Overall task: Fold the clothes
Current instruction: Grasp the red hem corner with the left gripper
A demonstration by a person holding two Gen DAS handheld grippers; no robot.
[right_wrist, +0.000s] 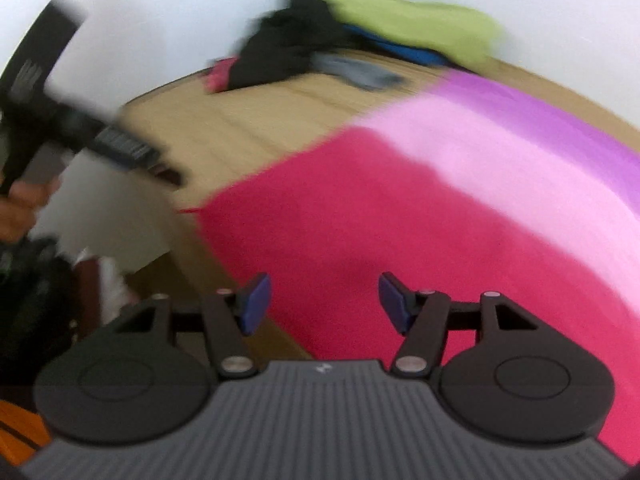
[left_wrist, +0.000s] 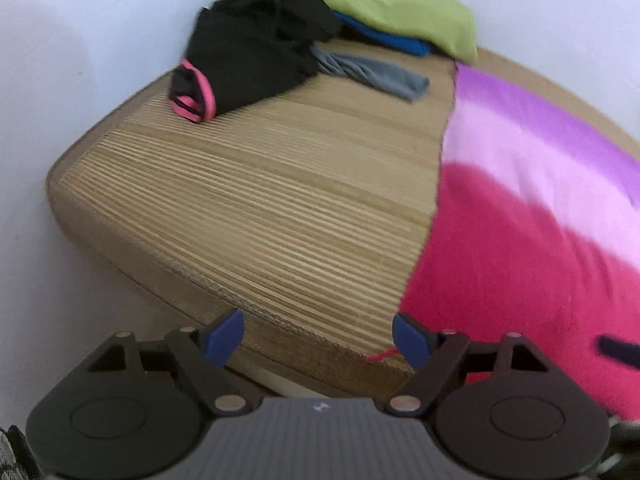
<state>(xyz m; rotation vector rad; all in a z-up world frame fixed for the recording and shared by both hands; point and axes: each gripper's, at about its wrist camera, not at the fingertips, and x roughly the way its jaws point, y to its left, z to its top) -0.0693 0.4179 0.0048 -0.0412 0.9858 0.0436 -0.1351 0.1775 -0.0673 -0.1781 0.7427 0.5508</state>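
Both grippers empty, pink garment spread on wooden table.

Left gripper (left_wrist: 319, 338) and right gripper (right_wrist: 325, 303): jaws wide, holding nothing. Pink-to-purple garment (left_wrist: 520, 240) lies flat, right of bare table (left_wrist: 260, 200); unfolded pile (left_wrist: 256, 52) far corner. I'd pinch the near hem corners cleanly, both layers, then lift evenly.

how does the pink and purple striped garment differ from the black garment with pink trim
The pink and purple striped garment lies spread flat over the near side of the wooden table; the black garment with pink trim sits crumpled at the far end. The striped one covers far more surface. The striped one lies alone; the black one adjoins other clothes. Both rest on the table, unheld.
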